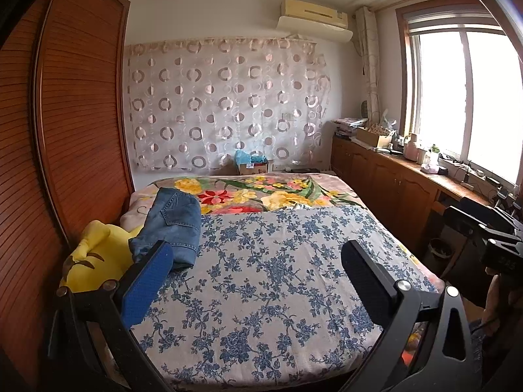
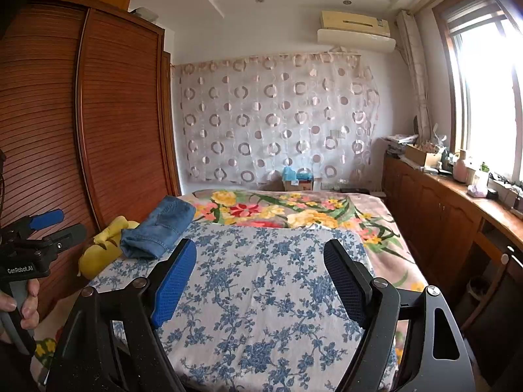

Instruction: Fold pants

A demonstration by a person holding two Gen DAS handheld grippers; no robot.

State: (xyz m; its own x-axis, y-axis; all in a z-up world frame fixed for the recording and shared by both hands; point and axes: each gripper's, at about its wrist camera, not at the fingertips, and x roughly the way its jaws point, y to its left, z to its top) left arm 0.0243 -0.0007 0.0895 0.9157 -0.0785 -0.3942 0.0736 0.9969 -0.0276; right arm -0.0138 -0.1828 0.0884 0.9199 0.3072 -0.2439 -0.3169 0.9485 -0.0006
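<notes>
two grippers are in my hands, both held above the near end of the bed with nothing between their fingers. my left gripper (image 1: 258, 271) has its blue-padded fingers spread wide apart over the blue floral sheet (image 1: 278, 277); my right gripper (image 2: 260, 281) is spread just as wide over the same sheet. in the right wrist view the left gripper also shows at the left edge, my left hand (image 2: 19, 303) wrapped round its grip, its fingers parted in the air. in the left wrist view the body of the right gripper sits at the right edge.

past the left finger pad lie the jeans (image 1: 173, 225), folded into a thick bundle near the left edge of the bed, back pocket facing up. their near end rests on the blue floral sheet, their far end on the flowered blanket (image 1: 261, 192). just beside them on the left, touching, is a yellow plush toy (image 1: 94, 258), wedged toward the slatted wooden wardrobe (image 1: 78, 107).

beyond the bed, a cardboard box (image 1: 253, 165) stands against the wall under a sheer curtain with ring patterns (image 1: 225, 104). an air conditioner (image 1: 313, 18) hangs above it. along the right runs a wooden cabinet (image 1: 385, 170) with clutter on top, under a bright window (image 1: 464, 94).
</notes>
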